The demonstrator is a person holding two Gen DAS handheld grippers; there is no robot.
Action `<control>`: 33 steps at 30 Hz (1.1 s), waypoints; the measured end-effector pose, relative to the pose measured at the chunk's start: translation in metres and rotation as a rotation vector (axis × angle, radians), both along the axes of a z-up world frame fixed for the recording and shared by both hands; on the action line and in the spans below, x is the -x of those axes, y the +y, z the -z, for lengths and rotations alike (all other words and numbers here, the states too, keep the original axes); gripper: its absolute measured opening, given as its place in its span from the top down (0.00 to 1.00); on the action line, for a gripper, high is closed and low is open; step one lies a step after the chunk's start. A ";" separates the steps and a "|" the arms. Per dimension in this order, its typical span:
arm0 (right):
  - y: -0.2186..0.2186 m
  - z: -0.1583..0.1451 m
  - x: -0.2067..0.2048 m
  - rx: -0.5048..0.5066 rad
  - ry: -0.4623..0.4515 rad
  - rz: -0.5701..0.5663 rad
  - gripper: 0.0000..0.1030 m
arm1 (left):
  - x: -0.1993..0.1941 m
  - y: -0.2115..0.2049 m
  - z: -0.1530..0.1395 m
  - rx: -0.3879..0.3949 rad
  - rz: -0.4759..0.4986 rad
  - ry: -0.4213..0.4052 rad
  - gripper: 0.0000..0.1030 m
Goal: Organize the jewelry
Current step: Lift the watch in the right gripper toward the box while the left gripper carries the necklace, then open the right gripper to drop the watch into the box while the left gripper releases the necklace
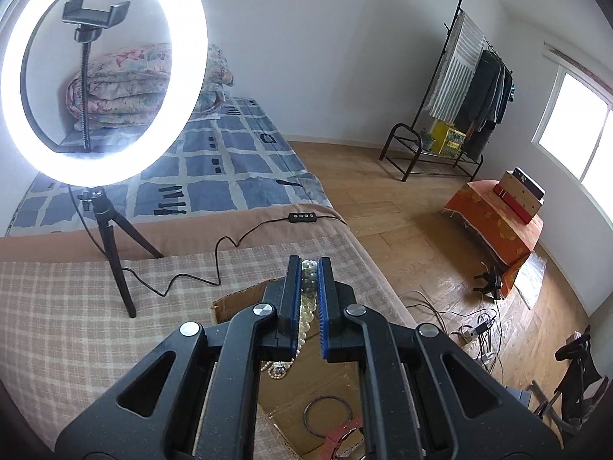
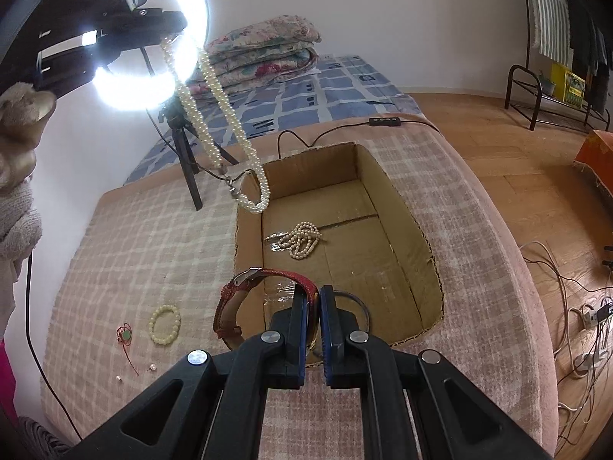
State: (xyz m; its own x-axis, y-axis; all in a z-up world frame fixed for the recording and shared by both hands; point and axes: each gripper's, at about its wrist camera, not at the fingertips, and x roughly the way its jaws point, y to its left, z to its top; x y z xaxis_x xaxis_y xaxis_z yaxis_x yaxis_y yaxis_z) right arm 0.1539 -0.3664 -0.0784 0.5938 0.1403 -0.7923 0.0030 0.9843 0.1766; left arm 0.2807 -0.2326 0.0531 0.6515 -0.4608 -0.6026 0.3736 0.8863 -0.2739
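While the left hand-held gripper pinches the long white multi-strand pearl necklace so it dangles over the open brown cardboard box, the right hand-held gripper is clamped on the red leather-strap wristwatch at the box's near rim. The pearls look limp, slippery and swing-prone; the stiffer strap probably suits a mid-band pinch.

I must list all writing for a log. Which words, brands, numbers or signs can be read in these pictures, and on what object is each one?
"nRobot.AI": white print on the black body of the left claw, top left of the right wrist view; its start is cut off.
Yellow box under the clothes rack: green print, too blurred to read.
Nothing else bears readable text.
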 end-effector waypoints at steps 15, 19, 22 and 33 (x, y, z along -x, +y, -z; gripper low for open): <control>-0.004 0.022 -0.011 -0.025 0.040 0.033 0.96 | -0.032 -0.050 0.046 -0.018 0.040 0.096 0.95; -0.002 0.026 -0.011 -0.023 0.058 0.024 0.93 | -0.033 -0.056 0.051 -0.034 0.043 0.101 0.94; 0.000 0.026 -0.011 -0.022 0.060 0.017 0.89 | -0.031 -0.057 0.049 -0.044 0.047 0.093 0.94; -0.001 0.016 -0.006 0.005 0.009 0.039 0.51 | -0.026 -0.046 0.033 -0.031 0.035 0.066 0.75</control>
State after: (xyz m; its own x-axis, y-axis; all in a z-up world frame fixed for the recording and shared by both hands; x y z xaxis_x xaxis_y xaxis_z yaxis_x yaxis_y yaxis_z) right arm 0.1598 -0.3671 -0.0942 0.5915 0.1131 -0.7983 0.0426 0.9843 0.1710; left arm 0.3063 -0.2784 0.0204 0.5934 -0.4631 -0.6583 0.3867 0.8813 -0.2715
